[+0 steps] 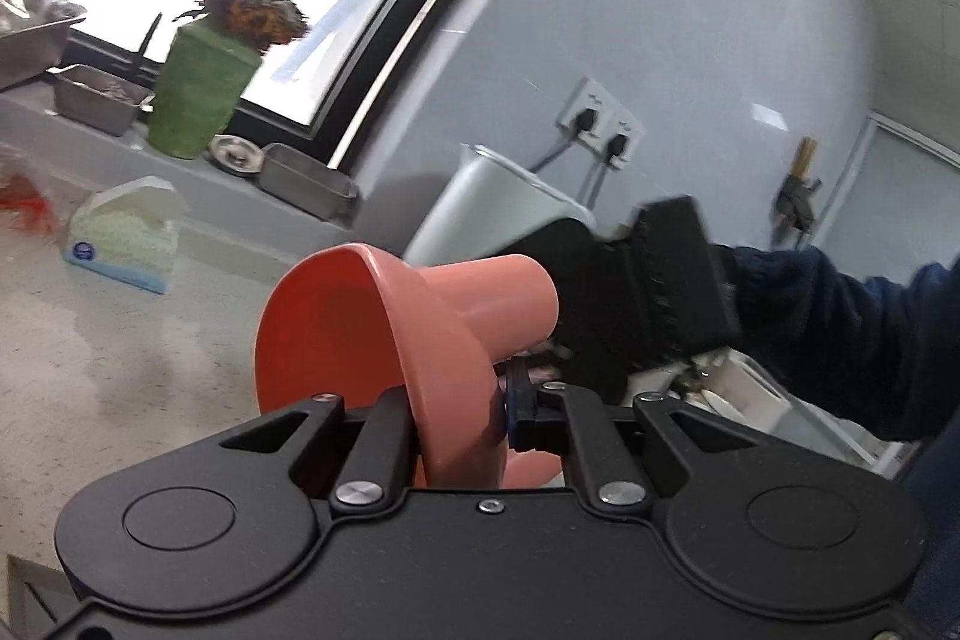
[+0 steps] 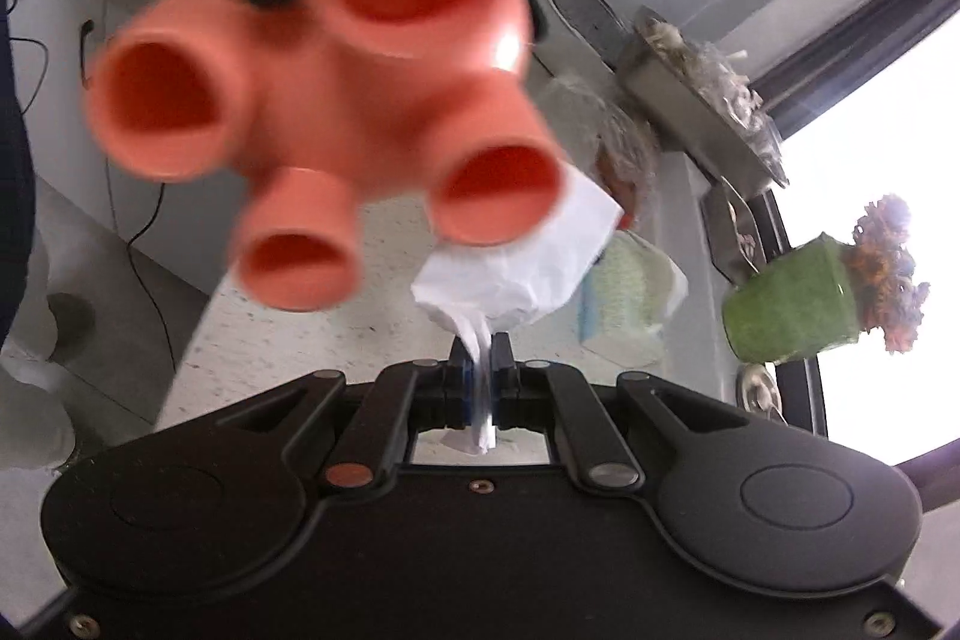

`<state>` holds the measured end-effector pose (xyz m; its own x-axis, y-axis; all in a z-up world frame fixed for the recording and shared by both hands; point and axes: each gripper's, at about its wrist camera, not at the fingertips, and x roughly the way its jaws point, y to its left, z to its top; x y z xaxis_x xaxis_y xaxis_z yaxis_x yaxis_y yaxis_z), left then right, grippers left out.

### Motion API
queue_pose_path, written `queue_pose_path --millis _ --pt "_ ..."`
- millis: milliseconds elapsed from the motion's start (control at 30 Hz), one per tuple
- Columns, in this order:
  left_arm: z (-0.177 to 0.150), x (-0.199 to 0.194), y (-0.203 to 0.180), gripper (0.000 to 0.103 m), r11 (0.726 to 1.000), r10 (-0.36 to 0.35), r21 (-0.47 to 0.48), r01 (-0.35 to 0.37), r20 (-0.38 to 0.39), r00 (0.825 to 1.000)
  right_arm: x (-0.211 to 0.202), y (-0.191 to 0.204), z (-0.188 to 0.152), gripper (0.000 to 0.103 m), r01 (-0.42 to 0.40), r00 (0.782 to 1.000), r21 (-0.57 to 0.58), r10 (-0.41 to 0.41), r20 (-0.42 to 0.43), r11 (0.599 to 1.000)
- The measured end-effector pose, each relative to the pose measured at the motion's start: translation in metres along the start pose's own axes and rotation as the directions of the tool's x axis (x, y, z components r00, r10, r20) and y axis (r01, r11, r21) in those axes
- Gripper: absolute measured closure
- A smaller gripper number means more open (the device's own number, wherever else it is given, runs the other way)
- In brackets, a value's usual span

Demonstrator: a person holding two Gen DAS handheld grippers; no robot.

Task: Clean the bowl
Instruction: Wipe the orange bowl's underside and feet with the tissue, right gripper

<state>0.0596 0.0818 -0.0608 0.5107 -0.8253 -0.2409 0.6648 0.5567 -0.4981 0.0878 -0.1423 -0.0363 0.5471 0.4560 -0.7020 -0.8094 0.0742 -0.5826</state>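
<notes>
Above the desk (image 1: 120, 340), left gripper (image 1: 462, 412) fingers pinch the tilted bowl (image 1: 336, 328); right gripper (image 2: 480, 370) fingers pinch a tissue (image 2: 522, 268).

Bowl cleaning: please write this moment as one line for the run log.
left gripper: shut on orange bowl rim, held up | right gripper: shut on white tissue | tissue below bowl's hollow legs, contact unclear

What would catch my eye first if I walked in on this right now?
The salmon-pink bowl with hollow tube legs, held up in the air and clamped at its rim by the left hand-held gripper. Next, the white tissue pinched in the right hand-held gripper, just below the bowl's legs. By the window stands a green vase of dried flowers.
</notes>
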Motion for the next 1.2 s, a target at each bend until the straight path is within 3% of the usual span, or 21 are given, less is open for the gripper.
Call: queue_pose_path --millis 633,800,1100,1200 --pt "-0.007 0.007 0.023 0.092 0.991 0.133 -0.034 -0.133 0.006 0.991 -0.049 0.037 0.043 0.097 -0.003 0.992 -0.012 0.004 0.128 1.0" --pt "-0.006 0.003 0.027 0.092 0.989 0.122 -0.094 -0.117 0.045 0.992 -0.041 0.049 0.038 0.097 -0.041 0.994 -0.014 0.042 0.101 0.999" --pt "0.001 -0.006 0.019 0.092 0.99 0.085 -0.116 -0.076 0.071 0.994 -0.025 0.07 0.029 0.097 -0.106 0.993 -0.013 0.107 0.053 0.994" --pt "-0.001 -0.005 0.012 0.092 0.994 0.07 -0.09 -0.065 0.054 0.996 -0.021 0.059 0.026 0.097 -0.075 0.996 -0.007 0.076 0.04 0.997"
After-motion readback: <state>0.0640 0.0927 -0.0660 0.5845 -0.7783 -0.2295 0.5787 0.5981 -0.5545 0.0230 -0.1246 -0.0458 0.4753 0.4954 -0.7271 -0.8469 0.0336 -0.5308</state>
